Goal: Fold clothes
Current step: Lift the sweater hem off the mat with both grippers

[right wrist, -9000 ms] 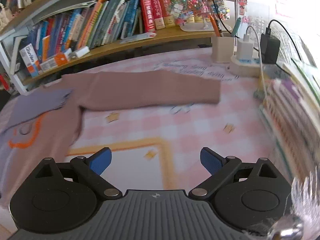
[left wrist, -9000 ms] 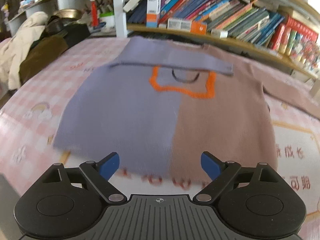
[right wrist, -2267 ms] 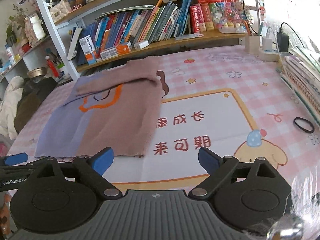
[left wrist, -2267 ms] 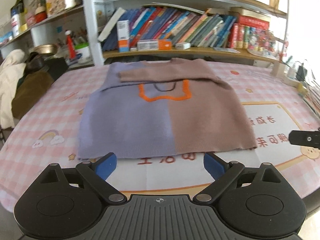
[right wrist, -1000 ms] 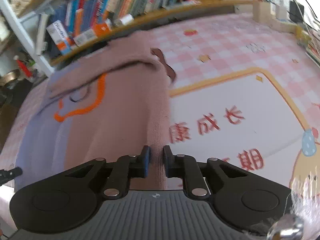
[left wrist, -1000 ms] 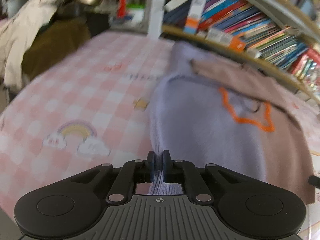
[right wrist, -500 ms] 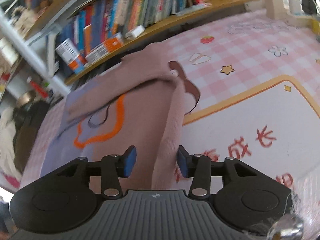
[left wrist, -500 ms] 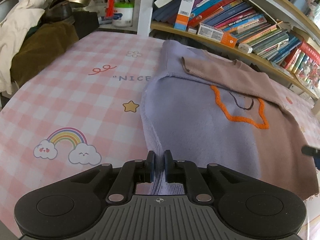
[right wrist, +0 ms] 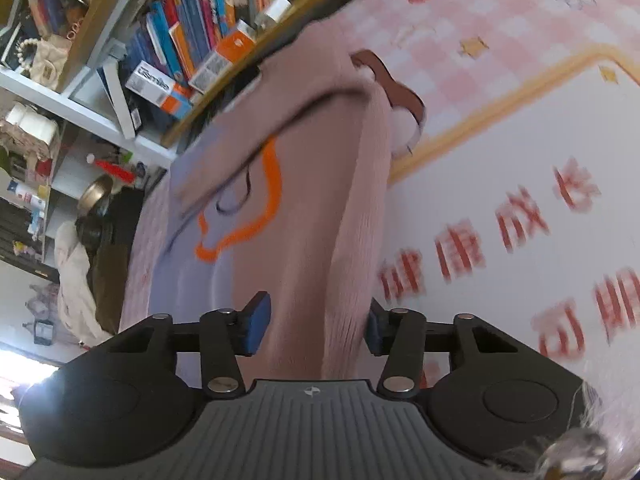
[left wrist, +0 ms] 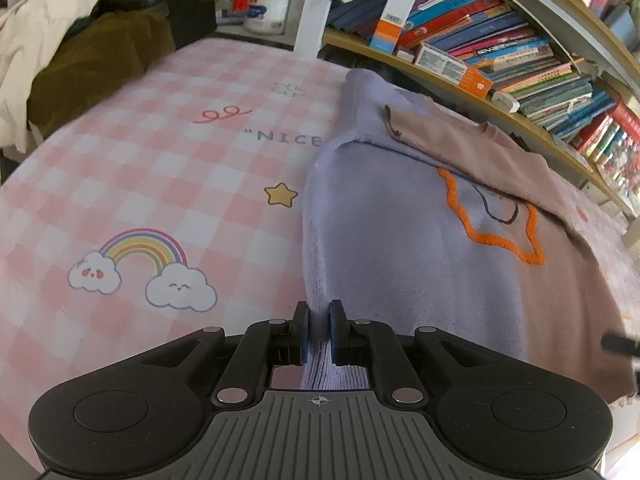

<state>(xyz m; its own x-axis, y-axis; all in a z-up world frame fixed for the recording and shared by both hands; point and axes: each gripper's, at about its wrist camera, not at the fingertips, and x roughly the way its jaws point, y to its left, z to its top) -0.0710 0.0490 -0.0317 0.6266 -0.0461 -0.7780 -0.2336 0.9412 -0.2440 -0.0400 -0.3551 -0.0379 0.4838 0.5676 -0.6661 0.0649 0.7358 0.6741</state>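
A two-tone sweater, lilac on the left half and brown on the right with an orange outline on the chest, lies flat on the table with both sleeves folded across its top. My left gripper is shut on the lilac hem corner nearest me. In the right wrist view the sweater runs away from me, and its brown side edge stands up as a ridge. My right gripper is open around that brown hem. The left pad's blue face stands clear of the cloth, and the right pad is against it.
A pink checked tablecloth with cartoon prints covers the table. A bookshelf runs along the far edge. A heap of clothes lies beyond the left end. A dark finger shows at the right edge of the left wrist view.
My right gripper's jaws have spread from nearly closed to well apart around the brown hem, and its view has rolled. My left gripper has stayed shut on the lilac corner.
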